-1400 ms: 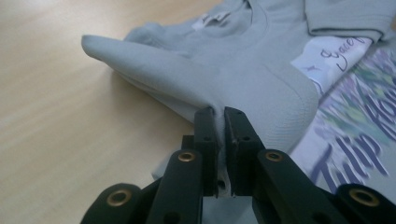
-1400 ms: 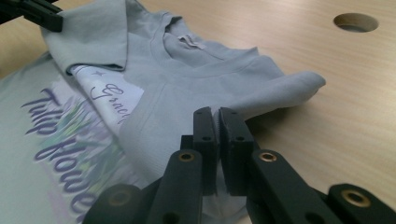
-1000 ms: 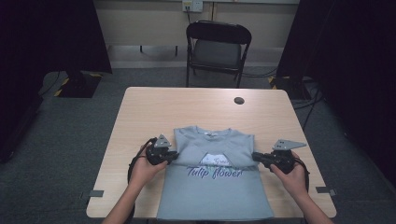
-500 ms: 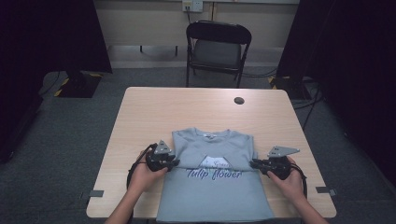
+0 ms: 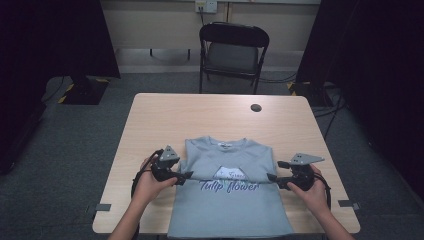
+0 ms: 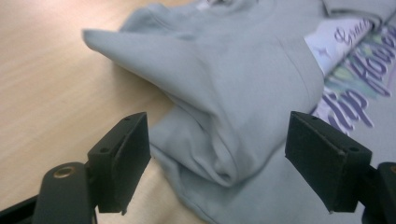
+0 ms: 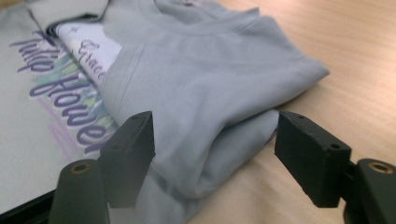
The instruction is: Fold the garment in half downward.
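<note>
Left claw (image 6: 217, 158) just opening, folded shirt (image 6: 224, 84) edge between jaws (untouched)

You face a light wooden table (image 5: 165, 120) on grey carpet (image 5: 90, 135); beyond it stands a black folding chair (image 5: 233, 52) with a grey seat; behind that runs a pale wall (image 5: 150, 25) with a socket (image 5: 206, 5); dark curtains (image 5: 50, 40) hang on both sides.
</note>
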Tool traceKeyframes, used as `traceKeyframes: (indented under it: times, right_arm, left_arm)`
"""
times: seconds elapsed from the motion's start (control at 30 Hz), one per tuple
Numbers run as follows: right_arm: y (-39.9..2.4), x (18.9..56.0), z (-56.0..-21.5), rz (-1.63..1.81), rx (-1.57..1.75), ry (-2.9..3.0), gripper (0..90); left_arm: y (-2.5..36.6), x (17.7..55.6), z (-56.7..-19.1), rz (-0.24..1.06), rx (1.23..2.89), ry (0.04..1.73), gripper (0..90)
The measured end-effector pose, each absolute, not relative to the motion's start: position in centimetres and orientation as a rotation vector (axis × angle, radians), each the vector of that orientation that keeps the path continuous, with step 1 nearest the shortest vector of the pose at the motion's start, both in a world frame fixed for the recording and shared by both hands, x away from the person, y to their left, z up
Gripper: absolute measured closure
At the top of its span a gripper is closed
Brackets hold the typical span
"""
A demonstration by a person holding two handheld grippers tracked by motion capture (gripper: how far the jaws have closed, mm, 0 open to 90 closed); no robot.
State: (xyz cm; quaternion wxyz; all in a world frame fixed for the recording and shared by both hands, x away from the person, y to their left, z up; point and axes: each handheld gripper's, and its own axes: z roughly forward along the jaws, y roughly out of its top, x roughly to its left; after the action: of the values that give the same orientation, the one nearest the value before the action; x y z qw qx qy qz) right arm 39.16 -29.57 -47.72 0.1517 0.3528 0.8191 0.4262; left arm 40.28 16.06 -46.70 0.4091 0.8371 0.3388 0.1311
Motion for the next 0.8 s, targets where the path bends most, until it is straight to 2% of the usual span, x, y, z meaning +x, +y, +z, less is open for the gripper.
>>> traceKeyframes:
  times: [0.27, 0.4, 0.73, 0.8]
  right_arm:
    - [-29.5, 41.7, -46.0, 1.247, 1.047, 2.308, 27.5]
    - [-29.4, 43.5, -46.0, 1.233, 1.064, 2.293, 29.1]
    - [-29.0, 47.1, -46.7, 1.179, 1.113, 2.285, 34.1]
    - [-28.9, 47.6, -46.8, 1.171, 1.116, 2.284, 35.6]
  left_arm:
    - [16.0, 43.1, -45.5, 0.344, 2.070, 0.898, 21.3]
    - [15.4, 45.7, -45.6, 0.344, 2.069, 0.934, 22.2]
    - [14.3, 49.6, -46.1, 0.361, 2.062, 0.995, 28.0]
    - [14.0, 50.2, -46.2, 0.364, 2.073, 1.002, 31.3]
